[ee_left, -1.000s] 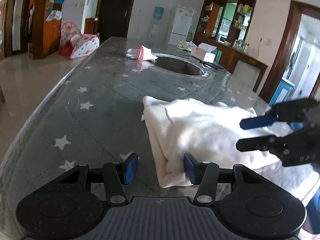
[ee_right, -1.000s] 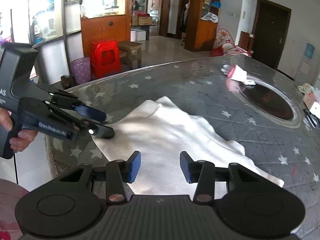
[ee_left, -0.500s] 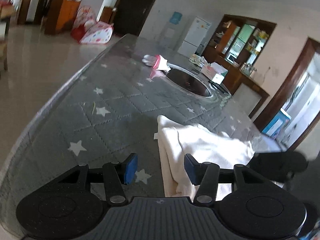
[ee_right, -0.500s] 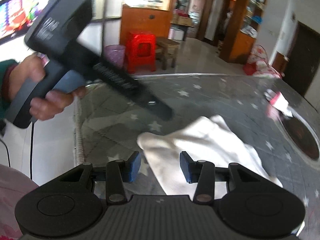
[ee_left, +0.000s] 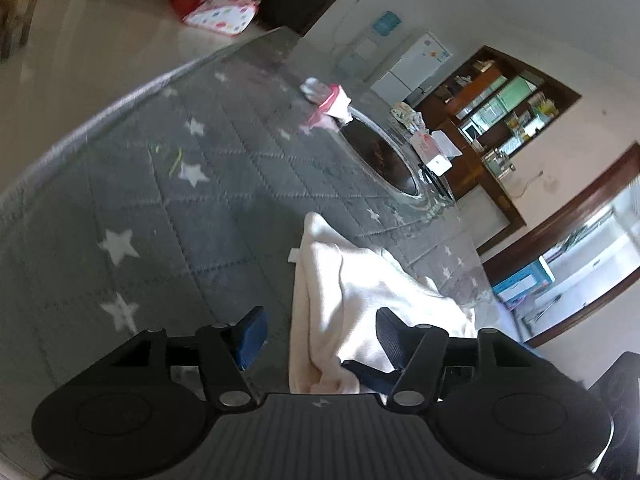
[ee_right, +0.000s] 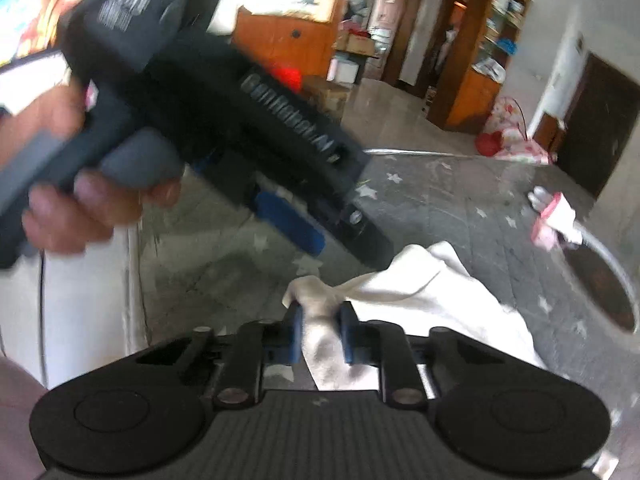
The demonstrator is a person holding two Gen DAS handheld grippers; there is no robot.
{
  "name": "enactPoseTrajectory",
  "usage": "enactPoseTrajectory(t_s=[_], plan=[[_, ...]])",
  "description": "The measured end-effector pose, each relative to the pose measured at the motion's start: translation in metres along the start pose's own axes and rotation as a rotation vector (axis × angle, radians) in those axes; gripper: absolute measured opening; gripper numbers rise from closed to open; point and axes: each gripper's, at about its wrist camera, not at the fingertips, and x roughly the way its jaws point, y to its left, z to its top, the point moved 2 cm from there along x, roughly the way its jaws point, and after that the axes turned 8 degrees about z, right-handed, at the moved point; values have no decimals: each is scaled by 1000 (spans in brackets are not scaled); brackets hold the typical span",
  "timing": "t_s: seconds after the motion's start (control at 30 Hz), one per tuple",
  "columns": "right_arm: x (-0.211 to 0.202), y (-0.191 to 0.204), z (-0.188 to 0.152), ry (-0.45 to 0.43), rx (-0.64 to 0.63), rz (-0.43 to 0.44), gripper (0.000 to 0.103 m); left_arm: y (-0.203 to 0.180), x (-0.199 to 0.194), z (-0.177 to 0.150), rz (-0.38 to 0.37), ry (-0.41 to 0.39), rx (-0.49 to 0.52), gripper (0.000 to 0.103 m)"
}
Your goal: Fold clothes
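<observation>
Right gripper (ee_right: 320, 330) clenched on a bunched corner of the white cloth (ee_right: 432, 300) lying on the counter (ee_left: 168, 216), probably to lift a fold; left gripper (ee_left: 318, 330) spread wide, astride the cloth's near edge.

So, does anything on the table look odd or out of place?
Only small things. A thin green scrap lies loose on the star-patterned table, and a pink-and-white cloth sits crumpled at the rim of the round dark inset. Nothing looks spilled or damaged.
</observation>
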Motion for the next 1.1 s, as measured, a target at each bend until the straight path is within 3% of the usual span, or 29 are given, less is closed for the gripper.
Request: enactPoseTrajectory(t_s=[0.2,0.37,0.47,0.53,0.6,0.77,0.83,1.0,1.1], plan=[[-24,-21,5,-80,130,35,14,-3,14,4,-50,52,-125,65],[-38,-28,4,-116,164,50,14,-8,37,5,-100,109,-219,63],[-41,-29,1,-127,169,64,14,-8,49,4,-102,126,-249,45],[-43,-29,-2,-129,173,64,14,-7,56,2,-99,135,-262,26],[-45,-30,-6,-131,177,64,14,-5,59,0,-98,135,-271,22],[-49,-32,-15,-137,186,65,28,-5,58,0,-84,125,-249,21],[-53,-35,-20,-140,197,58,41,-7,58,0,-77,122,-234,22],[-74,-56,-42,-150,293,-27,57,-8,57,-1,-74,119,-213,24],[-88,-79,-60,-153,383,-89,60,-9,57,-1,-76,119,-202,24]])
